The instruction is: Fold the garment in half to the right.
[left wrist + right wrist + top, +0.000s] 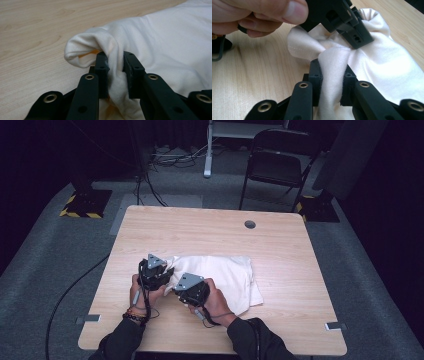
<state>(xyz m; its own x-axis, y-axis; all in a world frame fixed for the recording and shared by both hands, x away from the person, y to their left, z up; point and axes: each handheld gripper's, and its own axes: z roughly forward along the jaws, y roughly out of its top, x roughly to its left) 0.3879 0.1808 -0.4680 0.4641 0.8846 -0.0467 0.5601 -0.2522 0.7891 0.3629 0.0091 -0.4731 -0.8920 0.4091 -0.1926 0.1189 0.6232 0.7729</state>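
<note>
Two grippers share one pinch zone on a white garment (220, 275), which lies folded on the wooden table (280, 240) at the centre of the high view, its left end gathered up where both tools meet. In the left gripper view the left gripper (115, 68) has its jaws narrowed onto a raised ridge of the cloth, the fabric running up between them from the bottom centre of the frame and rolling over into a loose lobe at centre left. In the right gripper view the right gripper (331, 82) likewise clamps a bunched fold at lower centre, with cloth filling the gap between its jaws; the left gripper's black jaw tips bite the same heap just above, in the upper centre, and the person's left hand (259, 15) occupies the upper left. The likely fault from here is judged to be uneven hold: each pinch looks to take in several layers, so pulling the grippers apart could drag a wad rather than a single edge, or let the thin knit slip free. The two tools stand nearly touching, so a careless turn could knock them together.
</note>
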